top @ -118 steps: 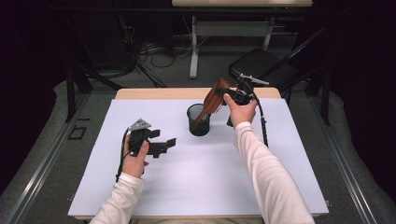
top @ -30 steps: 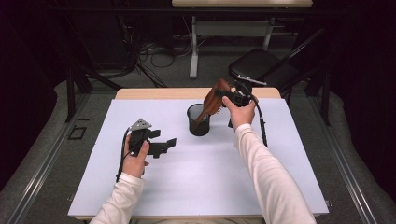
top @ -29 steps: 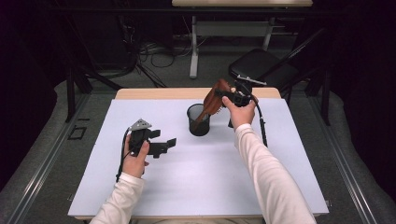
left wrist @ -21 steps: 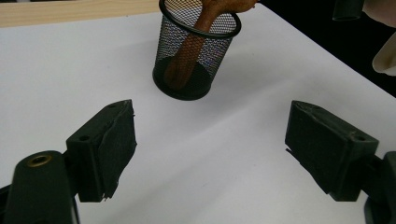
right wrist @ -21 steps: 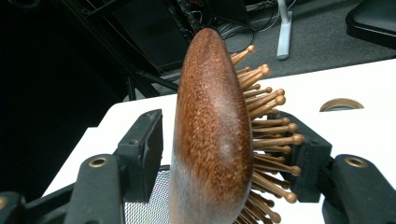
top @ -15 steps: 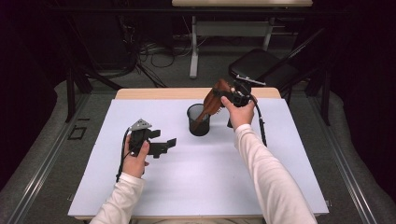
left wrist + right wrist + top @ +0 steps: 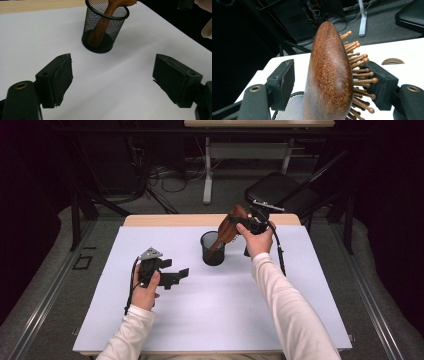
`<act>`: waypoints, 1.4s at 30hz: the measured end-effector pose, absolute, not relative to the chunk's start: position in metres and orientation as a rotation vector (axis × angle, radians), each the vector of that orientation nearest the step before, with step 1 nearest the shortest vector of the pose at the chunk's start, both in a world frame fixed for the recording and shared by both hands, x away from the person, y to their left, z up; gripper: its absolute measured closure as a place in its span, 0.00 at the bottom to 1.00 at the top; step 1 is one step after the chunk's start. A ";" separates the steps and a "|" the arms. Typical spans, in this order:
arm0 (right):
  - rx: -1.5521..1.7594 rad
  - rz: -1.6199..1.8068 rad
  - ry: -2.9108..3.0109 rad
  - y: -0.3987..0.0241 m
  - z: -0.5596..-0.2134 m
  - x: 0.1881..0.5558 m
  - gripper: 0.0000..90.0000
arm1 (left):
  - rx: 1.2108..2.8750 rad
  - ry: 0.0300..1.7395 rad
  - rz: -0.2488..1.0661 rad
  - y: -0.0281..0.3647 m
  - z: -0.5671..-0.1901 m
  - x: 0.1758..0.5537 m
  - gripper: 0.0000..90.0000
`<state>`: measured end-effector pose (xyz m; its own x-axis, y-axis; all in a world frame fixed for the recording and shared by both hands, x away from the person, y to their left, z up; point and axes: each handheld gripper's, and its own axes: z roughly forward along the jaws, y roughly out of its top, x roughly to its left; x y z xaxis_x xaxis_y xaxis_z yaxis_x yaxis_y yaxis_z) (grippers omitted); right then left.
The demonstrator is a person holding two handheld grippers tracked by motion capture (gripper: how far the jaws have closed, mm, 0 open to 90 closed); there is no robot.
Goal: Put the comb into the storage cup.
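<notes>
Wooden pins of the hairbrush [image 7: 329, 75] are seen upper centre, between the spread right claw [image 7: 332, 82] – just opening; the mesh cup [image 7: 105, 27] is framed at top by the spread, empty left claw [image 7: 112, 85].

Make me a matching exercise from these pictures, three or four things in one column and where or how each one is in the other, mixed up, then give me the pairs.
Things:
1. wooden hairbrush
2. mesh cup
3. left gripper
4. folding chair

States or places:
A. on the floor beyond the table's far edge
B. open over bare white table top, nothing between its fingers
C. handle down in the cup, head leaning between the right gripper's fingers, which have just been opening
D. upright on the table, black, see-through wall

Pairs: 1-C, 2-D, 3-B, 4-A
</notes>
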<state>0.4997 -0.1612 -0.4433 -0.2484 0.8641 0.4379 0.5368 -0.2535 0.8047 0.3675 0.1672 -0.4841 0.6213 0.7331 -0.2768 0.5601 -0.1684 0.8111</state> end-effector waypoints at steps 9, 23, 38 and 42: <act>1.678 1.488 1.693 -0.164 -0.441 0.499 0.33 | 1.846 1.041 0.215 0.167 -0.484 0.368 0.18; 1.672 1.507 1.666 -0.177 -0.432 0.497 0.33 | 1.827 1.049 0.216 0.173 -0.483 0.370 0.18; 1.639 1.525 1.692 -0.185 -0.420 0.489 0.34 | 1.823 1.049 0.212 0.172 -0.483 0.372 0.18; 1.620 1.490 1.740 -0.186 -0.420 0.489 0.34 | 1.827 1.046 0.213 0.172 -0.484 0.372 0.18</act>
<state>0.4891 -0.1855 -0.4195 -0.2960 0.8711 0.3918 0.5210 -0.1966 0.8306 0.3720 0.1716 -0.4835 0.6137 0.7341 -0.2907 0.5619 -0.1475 0.8139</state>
